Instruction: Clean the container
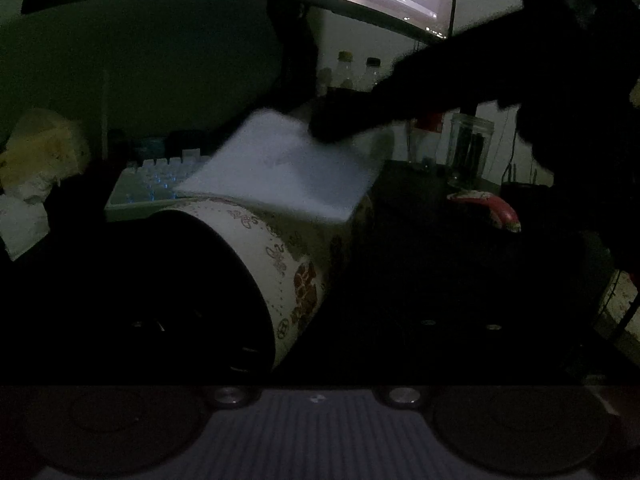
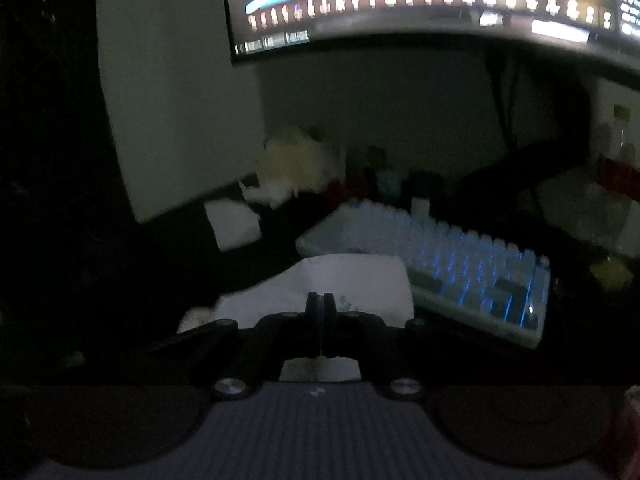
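Your right gripper [image 2: 319, 303] pinches the white tissue [image 1: 280, 164] against the tilted patterned container [image 1: 280, 256]; your left gripper's opening, I cannot tell.

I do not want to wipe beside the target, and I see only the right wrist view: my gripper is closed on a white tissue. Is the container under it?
Observer: Yes. In the left wrist view the tissue lies on the upper side of the container, which is tilted over.
Operator: Does my gripper touch the container itself?
Observer: I cannot tell. The right gripper is a dark shape at the tissue's far edge.
Operator: Is anything near, on the right?
Observer: A red and white object lies on the desk, apart from the container.
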### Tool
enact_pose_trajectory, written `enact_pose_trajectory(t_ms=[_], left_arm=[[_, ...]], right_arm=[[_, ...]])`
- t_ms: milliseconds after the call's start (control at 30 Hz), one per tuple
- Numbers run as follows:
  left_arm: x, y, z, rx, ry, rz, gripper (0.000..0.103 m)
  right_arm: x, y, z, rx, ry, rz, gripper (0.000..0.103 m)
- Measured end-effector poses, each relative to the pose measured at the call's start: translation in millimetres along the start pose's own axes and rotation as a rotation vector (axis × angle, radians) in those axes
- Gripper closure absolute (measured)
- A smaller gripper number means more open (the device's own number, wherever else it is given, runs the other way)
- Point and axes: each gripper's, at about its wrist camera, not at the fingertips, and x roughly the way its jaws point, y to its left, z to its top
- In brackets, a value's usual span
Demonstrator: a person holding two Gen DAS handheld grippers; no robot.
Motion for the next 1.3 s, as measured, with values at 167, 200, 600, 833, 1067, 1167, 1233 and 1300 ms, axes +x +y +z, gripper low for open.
enact_pose_trajectory(t_ms=[167, 200, 600, 833, 1067, 1167, 1233, 1300], left_arm=[[1, 0, 2, -0.007, -0.002, 0.003, 0.038], [1, 1, 3, -0.01, -0.003, 0.0, 0.038], [-3, 13, 1, 0.004, -0.001, -0.026, 0.034], [-3, 14, 2, 0.002, 0.007, -0.03, 0.031], [-6, 13, 2, 0.008, 0.012, -0.027, 0.031], [-8, 14, 2, 0.008, 0.011, -0.05, 0.025], [-9, 15, 2, 0.005, 0.01, -0.06, 0.023], [-9, 18, 2, -0.008, 0.011, -0.08, 0.017]], right_arm=[[9, 3, -14, 0.001, 0.021, 0.01, 0.085], [11, 1, -14, 0.014, 0.022, 0.023, 0.083], [18, -12, -13, 0.062, 0.0, 0.017, 0.053], [16, -21, -10, 0.114, 0.014, -0.005, 0.089], [14, -4, -12, 0.055, 0.012, 0.045, 0.089], [18, -26, -12, 0.11, 0.016, -0.053, 0.089], [19, -31, -11, 0.119, 0.02, -0.073, 0.089], [17, -27, -11, 0.119, 0.022, -0.064, 0.089]])
